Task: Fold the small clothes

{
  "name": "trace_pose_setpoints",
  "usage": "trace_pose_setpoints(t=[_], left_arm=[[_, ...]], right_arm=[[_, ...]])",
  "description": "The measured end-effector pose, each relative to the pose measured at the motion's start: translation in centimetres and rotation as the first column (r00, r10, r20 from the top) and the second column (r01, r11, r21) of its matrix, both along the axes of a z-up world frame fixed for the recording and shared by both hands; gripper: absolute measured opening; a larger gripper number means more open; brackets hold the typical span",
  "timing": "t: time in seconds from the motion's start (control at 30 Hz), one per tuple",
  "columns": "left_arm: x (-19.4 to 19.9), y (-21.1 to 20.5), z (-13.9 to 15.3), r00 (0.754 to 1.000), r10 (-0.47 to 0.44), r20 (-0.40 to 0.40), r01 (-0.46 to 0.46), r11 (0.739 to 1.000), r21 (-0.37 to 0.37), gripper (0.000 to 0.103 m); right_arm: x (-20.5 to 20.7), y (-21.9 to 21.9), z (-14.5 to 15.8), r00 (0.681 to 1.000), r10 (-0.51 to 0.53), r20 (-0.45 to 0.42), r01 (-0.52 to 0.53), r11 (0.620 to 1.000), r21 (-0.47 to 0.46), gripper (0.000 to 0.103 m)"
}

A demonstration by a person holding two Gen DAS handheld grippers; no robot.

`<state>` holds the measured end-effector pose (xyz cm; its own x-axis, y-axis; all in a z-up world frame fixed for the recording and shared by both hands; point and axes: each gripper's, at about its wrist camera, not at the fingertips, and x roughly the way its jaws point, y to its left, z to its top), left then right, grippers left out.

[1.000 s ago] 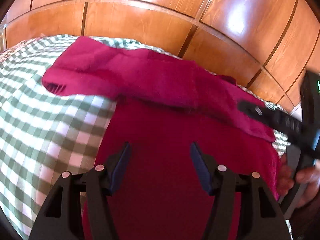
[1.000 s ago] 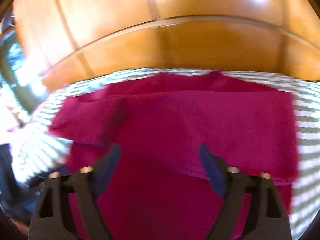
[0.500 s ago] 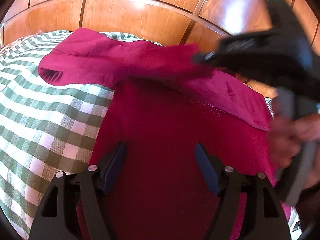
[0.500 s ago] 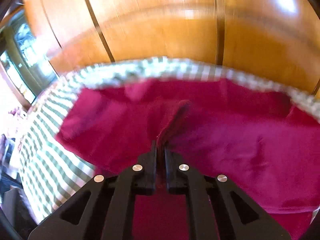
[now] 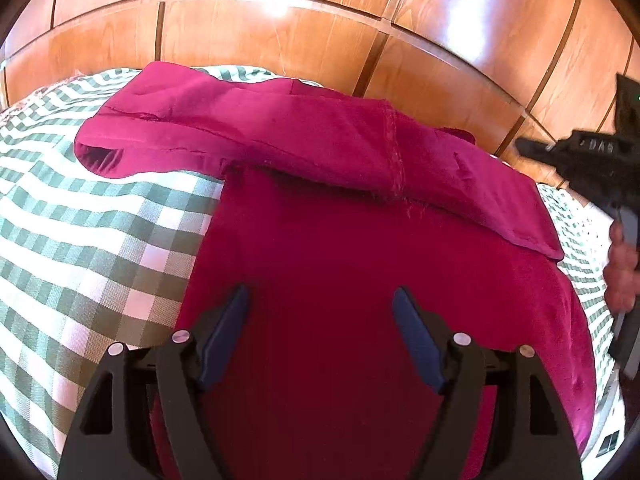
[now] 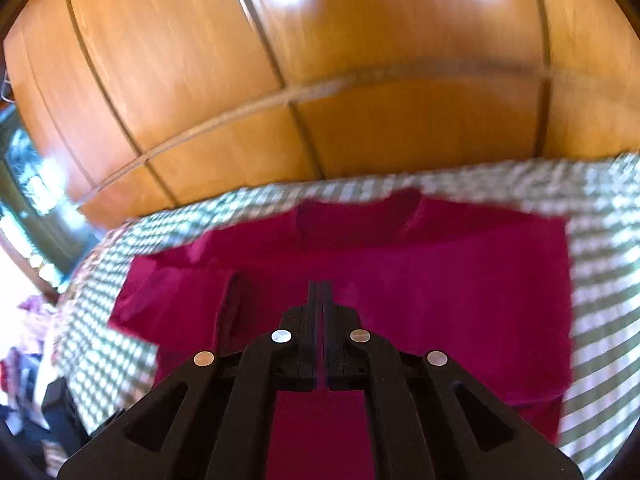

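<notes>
While I hover: my left gripper (image 5: 320, 336) stands wide, its jaws just opening, nothing between them.
Shirt (image 5: 360, 280): spread on the checked cloth (image 5: 100, 240), directly beneath and ahead; sleeves run crosswise.
Right gripper (image 6: 320, 304): pinched together, apparently empty.
Containers: none visible.

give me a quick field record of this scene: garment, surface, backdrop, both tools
garment: magenta top, lying flat, sleeve band folded across its upper part
surface: green and white checked cloth
backdrop: glossy wooden panels
left tool: open above the garment, nothing between its fingers
right tool: shut, above the garment; picture too blurred to tell if any fabric is pinched
fold state: only partly done
</notes>
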<state>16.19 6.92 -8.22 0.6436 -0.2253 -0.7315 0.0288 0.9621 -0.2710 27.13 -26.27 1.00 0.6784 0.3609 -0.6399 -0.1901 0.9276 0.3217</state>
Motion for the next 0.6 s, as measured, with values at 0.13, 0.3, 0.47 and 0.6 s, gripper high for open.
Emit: trace_pose_setpoints(t=[0.13, 0.3, 0.47, 0.6], left_arm=[[0.3, -0.2, -0.1, 1.0, 0.001, 0.001, -0.001, 1.0, -0.005, 0.074], [0.0, 0.2, -0.1, 1.0, 0.002, 0.008, -0.002, 1.0, -0.016, 0.075], [-0.2, 0.3, -0.1, 1.0, -0.003, 0.013, 0.004, 1.0, -0.021, 0.077], [-0.4, 0.4, -0.1, 1.0, -0.004, 0.017, 0.005, 0.999, -0.031, 0.077]], right_arm=[[0.8, 1.9, -1.8, 0.999, 0.028, -0.02, -0.027, 0.999, 0.044, 0.069], [2.6, 6.7, -3.5, 0.987, 0.136, -0.09, -0.13, 0.99, 0.061, 0.067], [4.6, 11.7, -5.3, 0.968, 0.202, -0.147, -0.207, 0.978, -0.016, 0.034], [3.5, 13.1, -2.8, 0.977, 0.205, -0.066, -0.212, 0.971, -0.116, 0.004]])
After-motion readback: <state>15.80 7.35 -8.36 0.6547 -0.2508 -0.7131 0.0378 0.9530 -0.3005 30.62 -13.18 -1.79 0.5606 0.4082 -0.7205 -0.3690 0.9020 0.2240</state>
